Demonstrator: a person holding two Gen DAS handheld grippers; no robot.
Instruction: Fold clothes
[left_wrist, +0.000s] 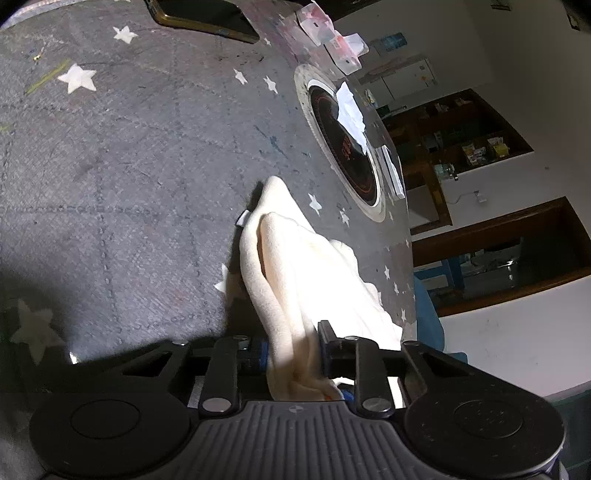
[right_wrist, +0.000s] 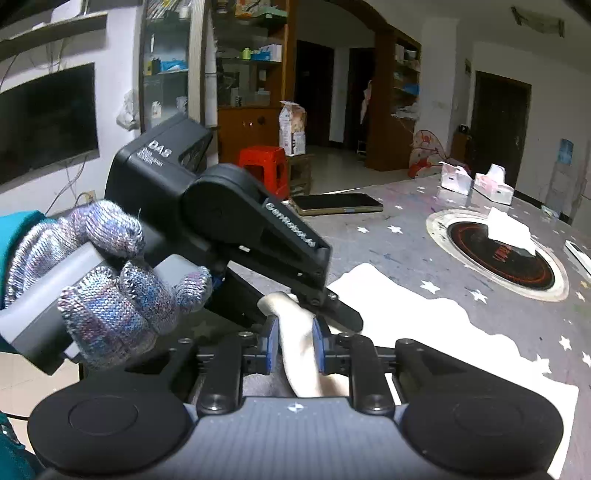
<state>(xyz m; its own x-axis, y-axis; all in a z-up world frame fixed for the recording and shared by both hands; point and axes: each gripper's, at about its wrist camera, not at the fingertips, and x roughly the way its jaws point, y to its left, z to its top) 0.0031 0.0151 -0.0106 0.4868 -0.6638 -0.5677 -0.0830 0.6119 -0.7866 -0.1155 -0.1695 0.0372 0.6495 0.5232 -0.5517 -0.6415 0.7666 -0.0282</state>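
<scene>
A cream-white garment (left_wrist: 295, 266) lies partly on a grey star-patterned table (left_wrist: 129, 166). My left gripper (left_wrist: 293, 350) is shut on a bunched fold of it, lifted off the table. In the right wrist view the same garment (right_wrist: 424, 332) spreads flat to the right. My right gripper (right_wrist: 295, 350) is shut on another bunched edge of it. The left gripper (right_wrist: 325, 299), held by a gloved hand (right_wrist: 107, 280), pinches the cloth just ahead of my right fingers.
A round induction hob (right_wrist: 498, 254) with a crumpled tissue (right_wrist: 506, 230) is set in the table. A phone (right_wrist: 336, 204) and tissue packs (right_wrist: 476, 182) lie at the far side. A red stool (right_wrist: 264, 166) stands beyond the table.
</scene>
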